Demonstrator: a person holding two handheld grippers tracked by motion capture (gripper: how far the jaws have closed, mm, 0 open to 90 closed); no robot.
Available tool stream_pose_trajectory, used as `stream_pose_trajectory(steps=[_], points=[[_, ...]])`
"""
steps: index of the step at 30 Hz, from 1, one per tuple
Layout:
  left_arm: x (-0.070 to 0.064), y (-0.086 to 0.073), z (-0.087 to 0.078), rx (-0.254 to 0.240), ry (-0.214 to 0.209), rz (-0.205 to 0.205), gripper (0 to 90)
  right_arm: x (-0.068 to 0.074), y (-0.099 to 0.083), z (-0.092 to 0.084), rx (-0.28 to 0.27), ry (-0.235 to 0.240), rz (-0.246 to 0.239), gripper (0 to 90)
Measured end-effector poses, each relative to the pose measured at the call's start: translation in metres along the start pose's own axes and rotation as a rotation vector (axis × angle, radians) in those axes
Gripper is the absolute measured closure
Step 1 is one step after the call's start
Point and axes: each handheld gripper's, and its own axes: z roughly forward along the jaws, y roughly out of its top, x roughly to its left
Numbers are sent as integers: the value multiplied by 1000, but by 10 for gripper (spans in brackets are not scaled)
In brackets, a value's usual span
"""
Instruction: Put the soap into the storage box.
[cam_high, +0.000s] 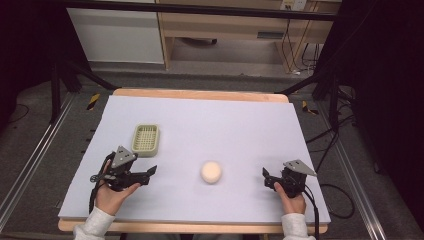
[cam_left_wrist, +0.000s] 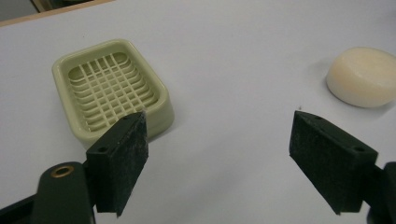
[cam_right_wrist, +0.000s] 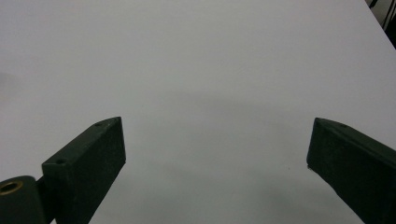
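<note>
soap dish far-left on bench, empty | left gripper spread, just before dish | soap bar mid-bench, well apart from dish | right gripper spread, idle | advice: straddle bar squarely, pinch gently, likely slippery

L tongs are held wide apart, nothing between jaws; green soap dish is seen ahead-left, round soap far right on table.
</note>
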Motion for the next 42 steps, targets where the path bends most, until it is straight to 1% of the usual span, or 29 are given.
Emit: stream_pose_trajectory(steps=[6,14,19,28,29,30,31,32,33,34,39,42], points=[[-3,5,3,4,-9,11,191,0,0,0,0,1,0,48],[-13,13,11,8,-33,33,192,0,0,0,1,1,-1,48],[-20,19,16,4,-50,38,192,0,0,0,3,4,2,48],[-28,29,24,8,-69,53,193,0,0,0,3,6,4,47],[-31,31,27,7,-76,50,192,0,0,0,3,6,2,47],[-31,31,27,7,-76,50,192,0,0,0,3,6,2,47],[-34,33,29,9,-80,59,193,0,0,0,3,5,3,48],[-34,33,29,9,-80,59,192,0,0,0,3,6,3,48],[-37,36,31,8,-89,62,192,0,0,0,4,6,3,47],[-37,36,31,8,-89,62,192,0,0,0,4,6,3,47],[-47,42,38,12,-108,75,192,-1,0,0,2,4,0,48],[-50,44,40,14,-112,77,192,-1,0,0,2,3,0,48]])
